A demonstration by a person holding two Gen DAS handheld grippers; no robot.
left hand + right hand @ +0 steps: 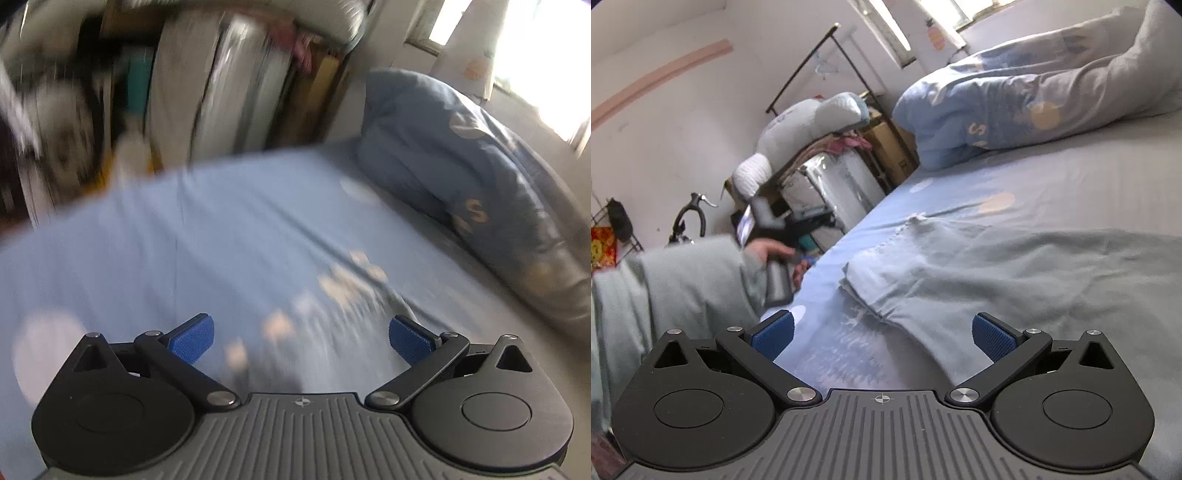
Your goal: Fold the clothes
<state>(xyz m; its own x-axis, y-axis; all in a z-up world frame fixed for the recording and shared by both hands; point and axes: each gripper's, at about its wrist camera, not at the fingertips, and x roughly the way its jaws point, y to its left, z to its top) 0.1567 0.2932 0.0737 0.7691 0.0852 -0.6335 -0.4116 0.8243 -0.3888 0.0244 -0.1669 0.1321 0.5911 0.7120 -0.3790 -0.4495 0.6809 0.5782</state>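
While the left wrist view is smeared by motion blur, the bed (pixel 1071 177) fills most of both pictures, covered by a light blue sheet (pixel 184 240) printed with pale round shapes. A bunched blue duvet (pixel 979 110) with letters and a round tan patch lies along the far side of the bed, seen at the right in the left wrist view too (pixel 461 166). On the sheet, in the right wrist view, lies the grey-blue garment (pixel 1015 273), spread flat with soft wrinkles; its near edge, folded over in layers with a frayed pale fringe, points toward the bed's edge and runs down between the right gripper's fingers.

Beyond the bed stand a dark metal rack (pixel 827 59), cardboard boxes (pixel 886 147) and plastic-wrapped bundles (pixel 834 184), with a pale cushion (pixel 812 114) piled on top.

A pale green sleeve (pixel 676 280) reaches in from the left in the right wrist view, and its hand (pixel 764 251) grips the handle of the left gripper (pixel 798 260) beside the bed's edge.

The right gripper (pixel 882 332) hovers low over the garment's near edge, its blue-padded fingers (pixel 993 338) spread wide and released, holding nothing. The left gripper's fingers (pixel 192 338) are likewise spread apart over bare sheet, with nothing between them.
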